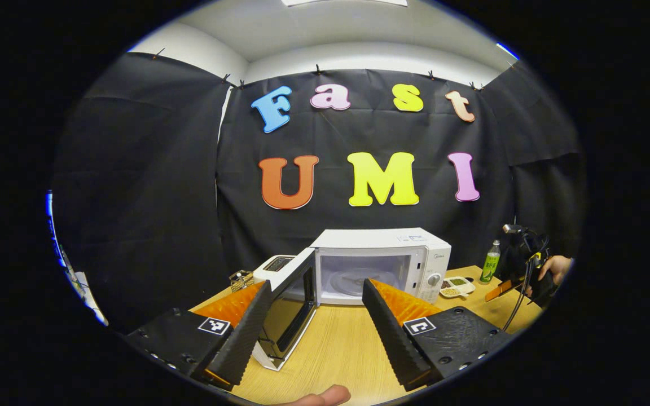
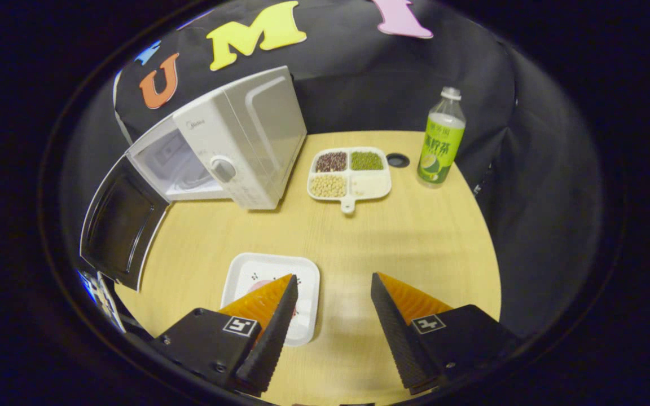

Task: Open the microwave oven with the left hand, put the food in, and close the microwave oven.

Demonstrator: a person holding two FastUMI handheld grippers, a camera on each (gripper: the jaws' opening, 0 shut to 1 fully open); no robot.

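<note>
- The microwave oven (image 1: 381,265) stands on the wooden table (image 1: 342,344) near the booth's back wall, white, with its door (image 1: 288,307) swung wide open to its left side; the cavity and the glass turntable (image 1: 353,282) inside are in plain sight.
- In the right gripper view the same microwave oven (image 2: 240,141) sits at the far left of the table (image 2: 415,237), its door (image 2: 122,223) hanging open toward the camera, dark inner face showing.
- The food sits on a square white plate (image 2: 271,299) on the table in front of the oven, well apart from it; the food itself is mostly hidden behind a finger, with only a pinkish patch visible.
- The right gripper (image 2: 333,316) hovers above the table with its fingers spread wide, holding nothing; one finger overlaps the plate in the picture, and whether it touches the plate cannot be told.
- The left gripper (image 1: 316,321) is held in front of the open oven, fingers wide apart and empty, with the door's edge seen between them.
- A white divided tray (image 2: 350,177) with beans and grains in four compartments lies just right of the oven.
- A green-labelled bottle (image 2: 442,138) stands upright beside the tray, farther right.
- A white toaster (image 1: 275,265) and a small wire basket (image 1: 240,280) stand left of the oven.
</note>
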